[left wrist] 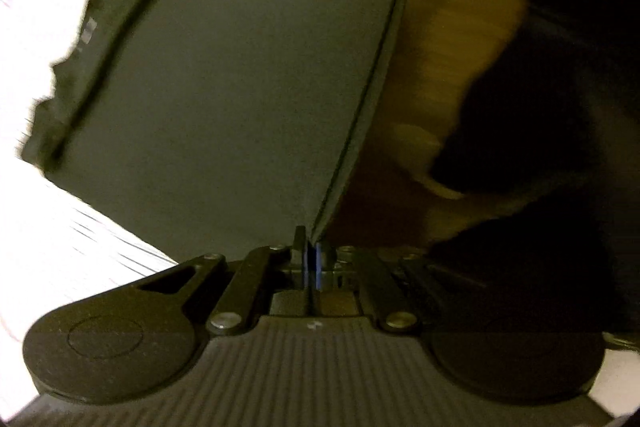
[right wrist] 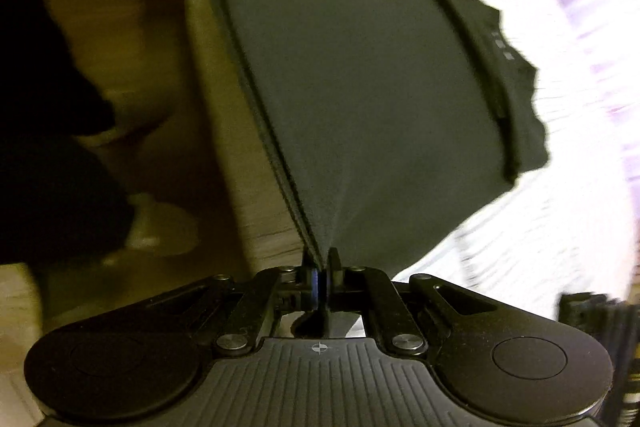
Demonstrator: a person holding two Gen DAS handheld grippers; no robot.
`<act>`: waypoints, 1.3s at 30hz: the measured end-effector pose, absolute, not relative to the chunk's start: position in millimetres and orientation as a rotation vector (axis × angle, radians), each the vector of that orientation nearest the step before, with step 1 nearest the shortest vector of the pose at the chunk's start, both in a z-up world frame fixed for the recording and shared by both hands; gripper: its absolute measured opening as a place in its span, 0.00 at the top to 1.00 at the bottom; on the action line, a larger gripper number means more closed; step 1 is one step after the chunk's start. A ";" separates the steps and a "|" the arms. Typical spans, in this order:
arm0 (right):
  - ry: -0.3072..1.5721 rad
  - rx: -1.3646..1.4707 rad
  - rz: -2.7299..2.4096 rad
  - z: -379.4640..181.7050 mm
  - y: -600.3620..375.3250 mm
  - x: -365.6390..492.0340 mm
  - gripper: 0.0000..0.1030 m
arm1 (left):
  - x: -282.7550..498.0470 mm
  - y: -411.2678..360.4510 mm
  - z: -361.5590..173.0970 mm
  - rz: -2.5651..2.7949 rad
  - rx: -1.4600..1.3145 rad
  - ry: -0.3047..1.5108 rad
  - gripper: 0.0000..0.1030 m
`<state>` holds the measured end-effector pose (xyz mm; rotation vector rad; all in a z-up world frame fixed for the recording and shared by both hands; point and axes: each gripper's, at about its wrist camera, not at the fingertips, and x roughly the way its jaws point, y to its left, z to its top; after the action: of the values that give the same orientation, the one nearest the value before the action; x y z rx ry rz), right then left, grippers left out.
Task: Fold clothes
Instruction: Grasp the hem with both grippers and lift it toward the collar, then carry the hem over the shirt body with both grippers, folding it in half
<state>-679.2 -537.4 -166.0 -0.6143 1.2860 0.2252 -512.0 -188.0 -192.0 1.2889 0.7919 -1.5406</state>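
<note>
A dark grey-green garment point(left wrist: 240, 75) is stretched taut between both grippers, its far end with a gathered waistband resting on a white striped bed sheet point(left wrist: 60, 247). My left gripper point(left wrist: 311, 247) is shut on one near corner of the cloth. In the right wrist view the same garment point(right wrist: 360, 87) fans out from my right gripper point(right wrist: 320, 263), which is shut on the other near corner. The waistband point(right wrist: 500, 67) lies at the far right on the sheet point(right wrist: 560, 207).
A wooden floor point(left wrist: 440, 67) lies beside the bed, with the person's dark-clothed legs point(left wrist: 560, 107) and a pale shoe point(right wrist: 160, 227) on it. A light wooden bed side point(right wrist: 248, 195) runs under the garment's edge. Both views are motion-blurred.
</note>
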 end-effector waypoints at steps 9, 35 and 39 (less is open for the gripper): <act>1.214 -0.551 0.214 -111.8 -575.8 -645.7 0.97 | -451.2 -234.7 -133.9 -1.350 1.184 0.766 0.99; 1.260 -0.411 -0.009 -115.8 -811.0 -350.9 0.97 | -130.5 -516.0 -161.5 -1.266 1.050 0.824 0.98; 1.297 -0.367 -0.004 -132.7 -833.1 -324.6 0.97 | -105.9 -535.1 -186.2 -1.250 1.052 0.875 0.98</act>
<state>-324.6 -833.1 -132.7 -0.3673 1.2969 -0.0043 -105.9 -535.1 -186.2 1.0517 0.8747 -1.2503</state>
